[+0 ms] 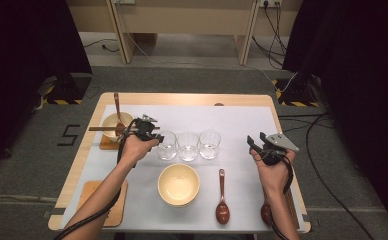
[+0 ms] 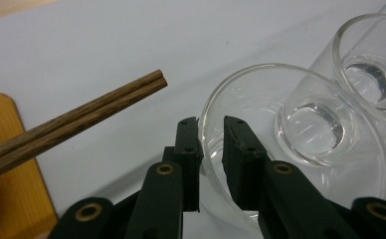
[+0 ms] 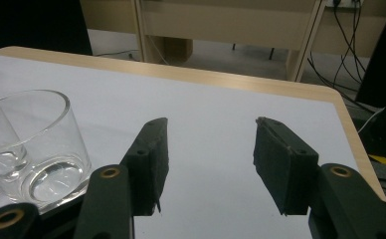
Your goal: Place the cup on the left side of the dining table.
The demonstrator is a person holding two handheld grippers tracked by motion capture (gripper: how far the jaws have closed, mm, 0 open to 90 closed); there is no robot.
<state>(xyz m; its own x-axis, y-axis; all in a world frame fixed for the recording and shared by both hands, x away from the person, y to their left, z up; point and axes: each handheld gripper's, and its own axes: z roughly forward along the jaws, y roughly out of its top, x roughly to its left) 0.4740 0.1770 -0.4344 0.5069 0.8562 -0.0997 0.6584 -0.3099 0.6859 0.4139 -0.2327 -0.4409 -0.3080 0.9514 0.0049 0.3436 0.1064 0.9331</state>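
Observation:
Three clear glasses stand in a row mid-table: left glass (image 1: 166,145) (image 2: 305,129), middle glass (image 1: 188,145) (image 2: 365,74), right glass (image 1: 209,144) (image 3: 37,144). My left gripper (image 1: 156,133) (image 2: 211,122) straddles the near rim of the left glass, one jaw outside the wall and one inside. The rim lies against the outer pad, with a gap to the inner pad. My right gripper (image 1: 252,143) (image 3: 211,124) is held above the mat to the right of the glasses, open, with nothing between its jaws.
Wooden chopsticks (image 1: 104,128) (image 2: 81,124) lie across a bowl (image 1: 113,122) on a wooden coaster at the left, with a spoon (image 1: 117,102) in it. A cream bowl (image 1: 179,184), two brown spoons (image 1: 222,200) (image 1: 266,212) and another coaster (image 1: 113,202) lie near the front edge.

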